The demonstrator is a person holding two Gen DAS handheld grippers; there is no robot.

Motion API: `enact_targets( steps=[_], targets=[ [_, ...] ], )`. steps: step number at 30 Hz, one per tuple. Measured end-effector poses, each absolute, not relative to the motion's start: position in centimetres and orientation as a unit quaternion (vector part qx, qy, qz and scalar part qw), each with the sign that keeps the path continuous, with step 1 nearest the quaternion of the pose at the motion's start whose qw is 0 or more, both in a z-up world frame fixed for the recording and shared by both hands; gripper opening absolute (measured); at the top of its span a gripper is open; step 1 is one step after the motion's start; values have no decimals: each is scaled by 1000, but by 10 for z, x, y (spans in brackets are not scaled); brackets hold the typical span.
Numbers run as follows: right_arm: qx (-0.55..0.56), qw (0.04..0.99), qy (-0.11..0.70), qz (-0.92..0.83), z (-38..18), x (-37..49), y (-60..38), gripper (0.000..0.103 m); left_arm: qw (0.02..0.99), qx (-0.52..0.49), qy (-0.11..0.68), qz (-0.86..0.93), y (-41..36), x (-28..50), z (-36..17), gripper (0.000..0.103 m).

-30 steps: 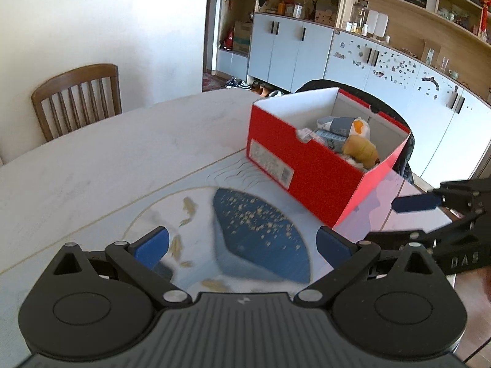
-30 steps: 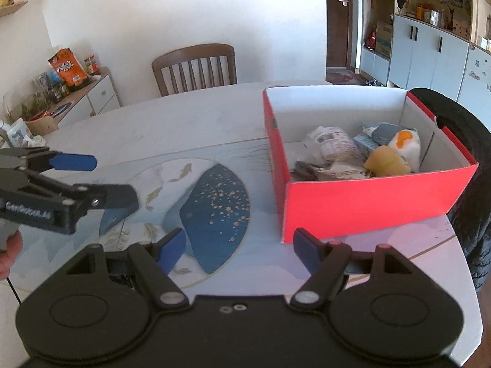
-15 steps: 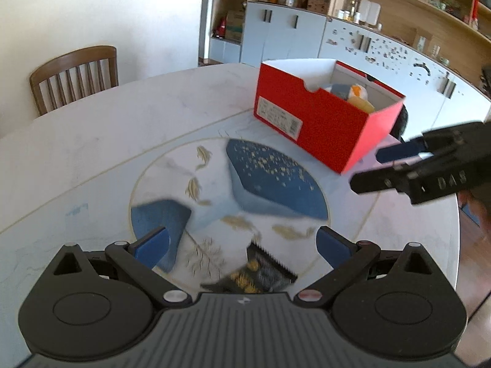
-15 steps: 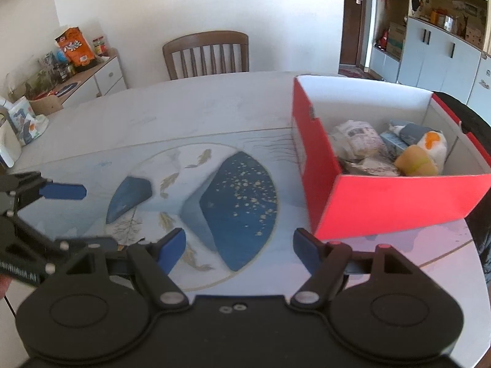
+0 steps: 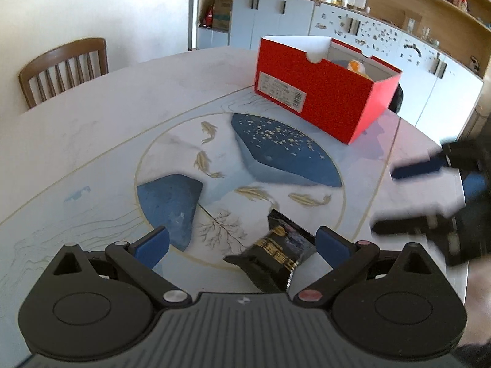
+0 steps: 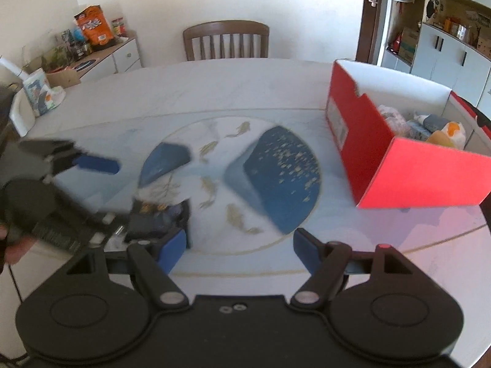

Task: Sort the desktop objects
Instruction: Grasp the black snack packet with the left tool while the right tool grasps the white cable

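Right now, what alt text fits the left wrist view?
An open left hand-held gripper hovers over a black snack packet on a round table. A red box sits behind; the right hand-held gripper blurs at the right edge.

A snack packet (image 5: 277, 253) lies on the table (image 5: 92, 141), well before the box (image 5: 322, 98).

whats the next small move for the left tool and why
Probably ease the left tool down over the black snack packet. The packet lies on the table, between the open blue pads but untouched, while the red box already holds other items.
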State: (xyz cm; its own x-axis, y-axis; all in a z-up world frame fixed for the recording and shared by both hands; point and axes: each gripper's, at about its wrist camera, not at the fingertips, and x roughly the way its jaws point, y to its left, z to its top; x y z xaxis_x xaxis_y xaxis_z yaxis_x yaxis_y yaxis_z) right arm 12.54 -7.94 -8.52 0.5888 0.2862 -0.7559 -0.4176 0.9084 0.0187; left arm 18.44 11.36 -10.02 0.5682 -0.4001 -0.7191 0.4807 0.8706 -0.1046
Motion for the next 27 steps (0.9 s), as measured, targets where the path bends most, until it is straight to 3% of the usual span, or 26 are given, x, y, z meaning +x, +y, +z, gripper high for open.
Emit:
enact_targets(
  steps=[20, 27],
  targets=[
    [-112, 874, 403, 247, -129, 95, -7, 76, 886, 48, 396, -238, 122, 196, -95, 102],
    [-132, 872, 398, 250, -138, 94, 5, 65, 885, 48, 398, -236, 122, 195, -96, 102]
  ],
)
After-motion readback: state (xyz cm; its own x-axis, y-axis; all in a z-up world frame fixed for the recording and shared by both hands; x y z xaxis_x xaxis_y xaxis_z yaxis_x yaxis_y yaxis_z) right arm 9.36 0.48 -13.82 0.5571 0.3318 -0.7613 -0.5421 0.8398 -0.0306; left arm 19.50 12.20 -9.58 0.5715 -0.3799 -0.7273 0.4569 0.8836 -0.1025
